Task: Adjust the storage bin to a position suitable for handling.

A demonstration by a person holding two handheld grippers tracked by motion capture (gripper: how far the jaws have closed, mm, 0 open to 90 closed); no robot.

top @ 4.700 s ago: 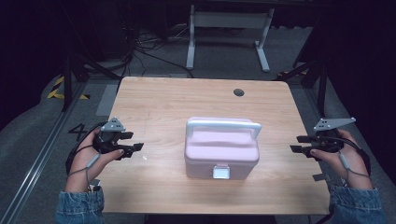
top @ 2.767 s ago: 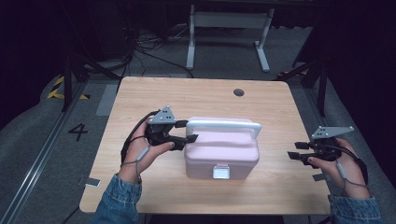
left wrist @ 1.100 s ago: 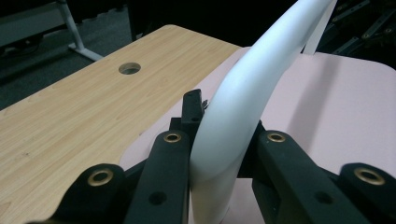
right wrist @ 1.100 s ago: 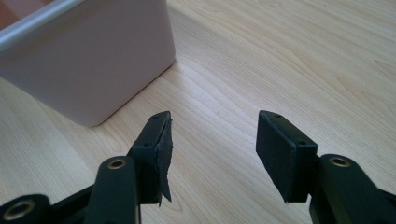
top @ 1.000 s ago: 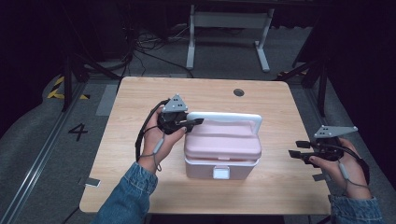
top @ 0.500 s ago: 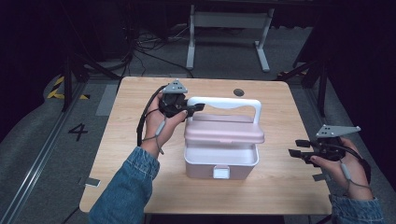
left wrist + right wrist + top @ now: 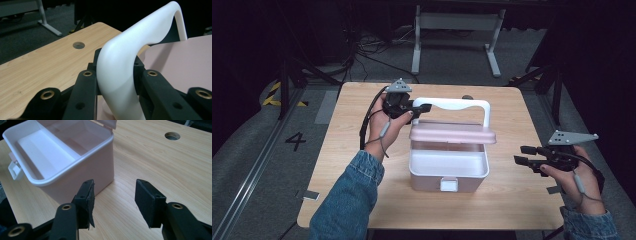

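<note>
Jaws, left: the left gripper [image 7: 424,106] is clamped on the white handle [image 7: 140,50] at its left corner; in the left gripper view the plastic sits squarely between both jaws.
Jaws, right: the right gripper [image 7: 113,202] is spread wide with nothing between its jaws, held off the right edge of the table [image 7: 347,150], well apart from the box.
Box: the white box [image 7: 448,170] sits mid-table, its latch tab [image 7: 448,184] facing the person.
Lid: the pink lid [image 7: 453,133] hangs from the handle, raised and roughly level above the back of the box, leaving the front of the interior showing.
Step, as I judge it: opening the box by the handle.
Doing it well: keep the grip firm at the corner and carry the lid up and back evenly, so the box does not drag or tip; the free gripper could steady the box wall if it lifts.
Interior: looks bare from the right gripper view.
Count: one box, one lid, one handle, one latch tab, two grippers, one hole [image 7: 172,136] in the tabletop.
</note>
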